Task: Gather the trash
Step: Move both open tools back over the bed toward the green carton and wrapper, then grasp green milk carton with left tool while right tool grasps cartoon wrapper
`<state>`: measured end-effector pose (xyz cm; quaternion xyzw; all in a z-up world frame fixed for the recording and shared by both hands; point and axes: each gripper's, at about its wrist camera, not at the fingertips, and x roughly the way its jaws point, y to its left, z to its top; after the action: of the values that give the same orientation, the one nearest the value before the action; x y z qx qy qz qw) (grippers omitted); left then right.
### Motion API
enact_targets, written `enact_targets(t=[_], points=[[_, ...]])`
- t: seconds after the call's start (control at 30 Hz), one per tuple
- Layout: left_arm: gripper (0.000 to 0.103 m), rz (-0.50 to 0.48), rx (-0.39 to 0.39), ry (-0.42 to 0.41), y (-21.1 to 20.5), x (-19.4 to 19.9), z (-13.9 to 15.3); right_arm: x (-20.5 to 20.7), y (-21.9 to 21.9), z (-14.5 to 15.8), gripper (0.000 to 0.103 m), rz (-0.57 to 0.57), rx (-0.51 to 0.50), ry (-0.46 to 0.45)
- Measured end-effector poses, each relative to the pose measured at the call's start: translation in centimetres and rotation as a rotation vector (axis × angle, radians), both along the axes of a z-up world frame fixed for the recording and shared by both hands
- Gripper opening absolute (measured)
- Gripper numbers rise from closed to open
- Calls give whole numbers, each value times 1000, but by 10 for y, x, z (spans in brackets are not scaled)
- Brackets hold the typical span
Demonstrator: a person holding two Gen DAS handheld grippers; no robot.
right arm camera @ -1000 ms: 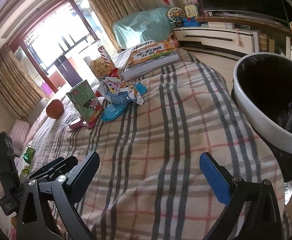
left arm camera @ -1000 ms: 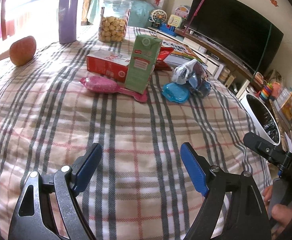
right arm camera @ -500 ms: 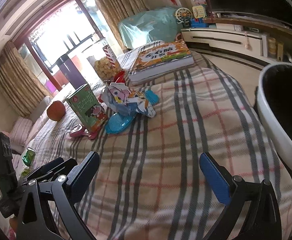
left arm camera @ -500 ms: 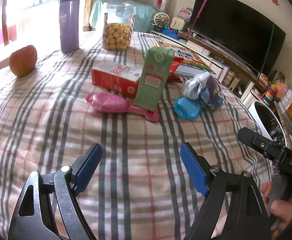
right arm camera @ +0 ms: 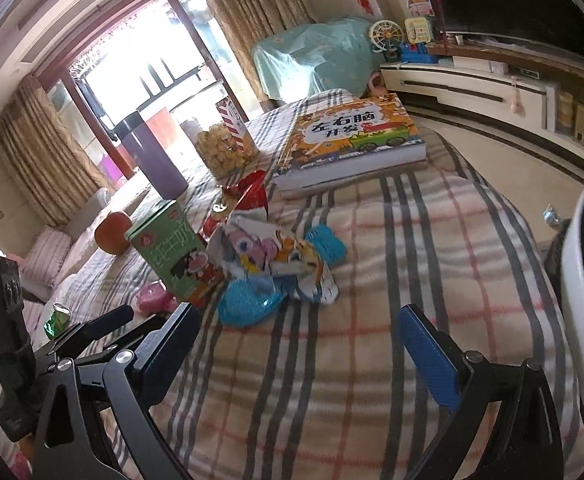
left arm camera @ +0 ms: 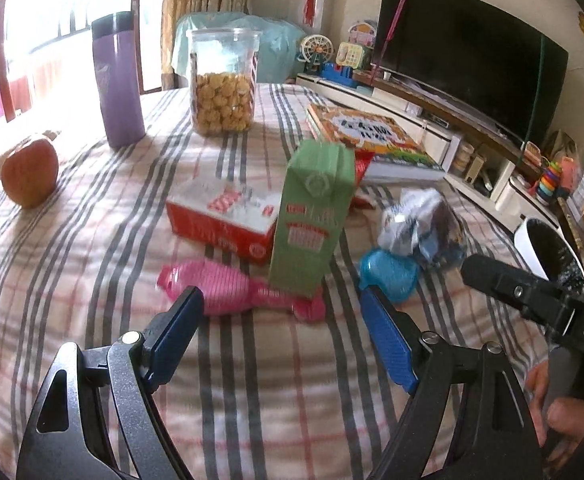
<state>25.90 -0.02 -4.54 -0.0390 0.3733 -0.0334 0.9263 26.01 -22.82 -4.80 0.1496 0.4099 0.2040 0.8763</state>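
Both my grippers have come forward over the plaid tablecloth (left arm camera: 252, 380) in the last second, and the cluster of things that sat far up the table now lies just ahead of the tips. My left gripper (left arm camera: 280, 320) is spread wide with nothing between its blue pads, aimed at the pink brush (left arm camera: 216, 286) and the upright green carton (left arm camera: 311, 216) standing on the brush's handle end. My right gripper (right arm camera: 295, 340) is likewise spread and empty, lined up on the crumpled wrapper (right arm camera: 276, 254), which I judge to be the trash I am after. The wrapper lies partly over a blue plastic piece (right arm camera: 248, 302), just beside the carton, so closing on it may drag that piece along or nudge the carton over. The white bin (right arm camera: 583, 300) stands off the table's right edge, near my right side, which makes the right gripper the natural one for the carry. Farther out are a red box (left arm camera: 220, 220) behind the carton, a picture book (right arm camera: 351, 140), a biscuit jar (left arm camera: 222, 84), a purple flask (left arm camera: 118, 80) and an apple (left arm camera: 30, 172), all well apart from the wrapper and out of my way. Nothing has been picked up yet.
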Motion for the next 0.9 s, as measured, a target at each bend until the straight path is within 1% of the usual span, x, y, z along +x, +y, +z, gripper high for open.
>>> enact_targets(t=[0.07,0.2,0.27,0.33,0.37,0.4,0.43,0.47,0.5,0.53,0.63,0.9], points=[[83,1,-2,-14,0,6,1,6,2,0,99,4,5,-2],[83,-1,1,-19,1,15,1,15,7,-2,92,10,-6,1],[82,-10,-13,-16,2,19,-1,19,10,-4,88,14,-9,8],[76,-13,-21,-16,0,21,-1,23,12,-7,82,17,-14,15],[68,-20,-25,-11,-1,22,-2,24,13,-8,79,17,-15,18],[59,-30,-29,-3,-3,24,-3,26,13,-9,70,17,-16,21],[53,-38,-31,2,-4,25,-4,27,14,-11,57,19,-18,24],[42,-45,-29,7,-6,25,-5,28,15,-12,51,23,-20,29],[34,-53,-25,11,-8,25,-6,27,15,-13,41,25,-22,35],[34,-61,-20,14,-11,24,-6,27,15,-13,32,28,-21,37],[33,-74,-16,3,-16,19,-5,23,10,-13,20,26,-10,31],[33,-98,-50,-5,-24,-3,1,3,-13,-7,14,-16,12,19]])
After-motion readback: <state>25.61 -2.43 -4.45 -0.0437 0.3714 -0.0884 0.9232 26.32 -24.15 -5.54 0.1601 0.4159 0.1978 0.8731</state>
